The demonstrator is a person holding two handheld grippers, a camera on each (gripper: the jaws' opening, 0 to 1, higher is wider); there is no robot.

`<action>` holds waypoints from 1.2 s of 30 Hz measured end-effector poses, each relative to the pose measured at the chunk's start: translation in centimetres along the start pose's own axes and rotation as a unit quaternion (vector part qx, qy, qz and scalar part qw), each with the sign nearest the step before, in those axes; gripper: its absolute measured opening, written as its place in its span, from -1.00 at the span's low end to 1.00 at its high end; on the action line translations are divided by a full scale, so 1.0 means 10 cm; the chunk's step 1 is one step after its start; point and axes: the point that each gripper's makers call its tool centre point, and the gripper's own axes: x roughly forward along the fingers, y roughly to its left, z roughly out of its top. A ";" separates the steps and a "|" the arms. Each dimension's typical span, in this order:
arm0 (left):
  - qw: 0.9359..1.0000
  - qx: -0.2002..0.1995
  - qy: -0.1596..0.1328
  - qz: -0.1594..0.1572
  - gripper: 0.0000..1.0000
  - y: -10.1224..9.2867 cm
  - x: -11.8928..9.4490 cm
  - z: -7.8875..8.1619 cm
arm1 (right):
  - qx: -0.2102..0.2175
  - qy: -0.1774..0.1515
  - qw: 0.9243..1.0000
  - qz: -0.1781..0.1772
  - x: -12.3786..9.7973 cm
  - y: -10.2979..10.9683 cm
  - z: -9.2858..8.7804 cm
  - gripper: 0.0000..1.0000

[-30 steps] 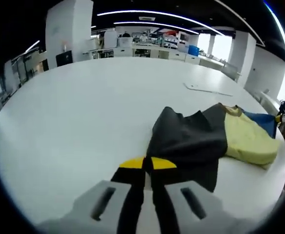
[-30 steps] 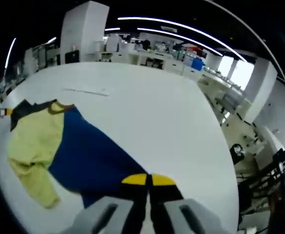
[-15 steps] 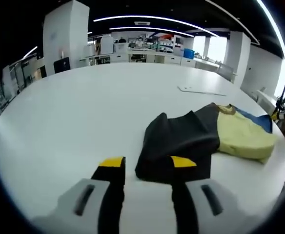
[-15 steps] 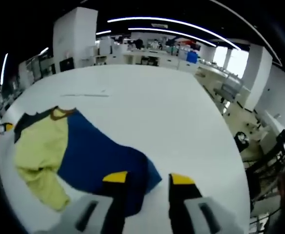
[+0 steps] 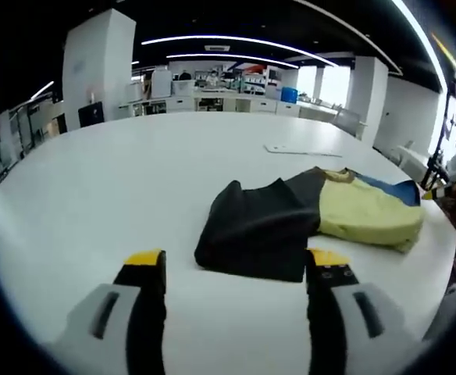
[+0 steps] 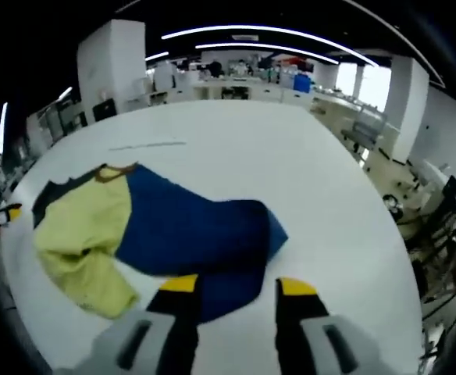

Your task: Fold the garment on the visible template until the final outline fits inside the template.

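While the garment (image 5: 314,219) is lying bunched on the white table (image 5: 134,172), black end toward the left gripper (image 5: 236,269), yellow middle, blue end toward the right gripper (image 6: 232,287), both are hovering released, jaws apart. A thin white sheet (image 5: 302,148) is lying flat well behind it.

big white table (image 5: 95,180); ceiling light strips (image 6: 251,31); white pillars; desks at back; bright windows (image 5: 333,82).

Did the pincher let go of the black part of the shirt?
Yes. The left gripper was shut on the black cloth; now its jaws stand open, pulled back over the table.
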 end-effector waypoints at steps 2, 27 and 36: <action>1.000 0.005 -0.004 -0.005 0.56 -0.02 -0.01 0.00 | -0.001 0.000 1.000 0.013 0.02 0.05 0.00 -0.30; 0.998 0.035 -0.009 -0.052 0.66 -0.35 -0.37 0.00 | -0.022 -0.002 0.999 0.027 0.35 0.44 -0.09 -0.74; 0.998 0.041 -0.005 -0.052 0.64 -0.38 -0.46 0.01 | -0.047 -0.002 0.999 0.005 0.36 0.41 -0.12 -0.92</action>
